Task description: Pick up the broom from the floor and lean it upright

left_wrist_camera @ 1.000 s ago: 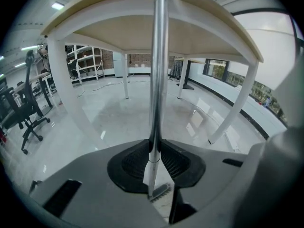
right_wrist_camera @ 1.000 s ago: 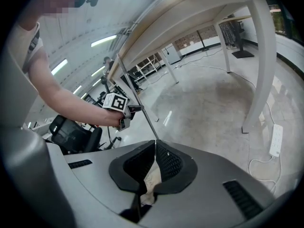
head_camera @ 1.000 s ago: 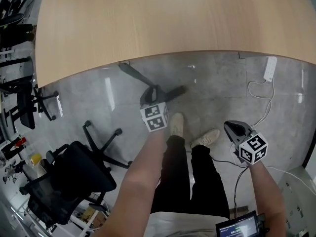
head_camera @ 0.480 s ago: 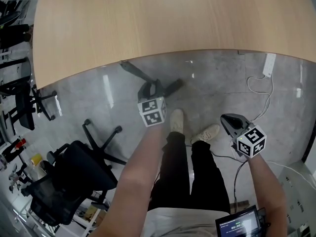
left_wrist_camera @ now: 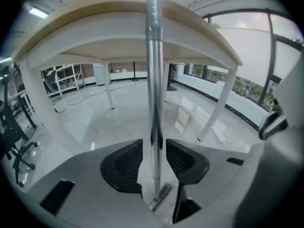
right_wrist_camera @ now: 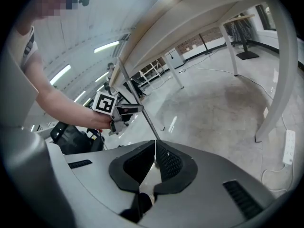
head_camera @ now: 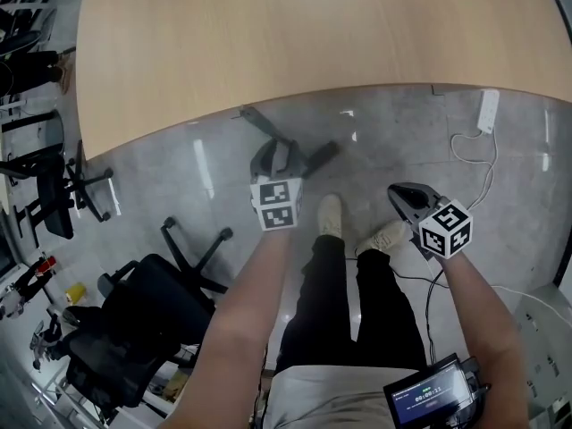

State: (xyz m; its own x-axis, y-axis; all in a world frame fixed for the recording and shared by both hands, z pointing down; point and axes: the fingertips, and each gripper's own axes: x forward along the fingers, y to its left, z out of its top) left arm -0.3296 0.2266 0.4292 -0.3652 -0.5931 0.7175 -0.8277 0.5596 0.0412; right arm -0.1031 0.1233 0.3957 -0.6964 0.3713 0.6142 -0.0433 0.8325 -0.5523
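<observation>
The job looked all but done: the broom (left_wrist_camera: 154, 80) stood nearly upright, its handle top resting against the edge of the desk (left_wrist_camera: 118, 13) above and ahead of the left hand-held gripper (left_wrist_camera: 154, 151), and its brush end on the floor (head_camera: 402, 141) just below that gripper's jaws. The jaws had just been opening and were released, with the handle between the two pads and a thin gap on each side. What seemed left was to draw this gripper back and see that the broom held its lean. Off to that gripper's right and well apart from the broom, the right hand-held gripper (right_wrist_camera: 154, 151) pointed toward the handle with its jaws clenched on nothing. No bin, box or other container played a part in any view.
</observation>
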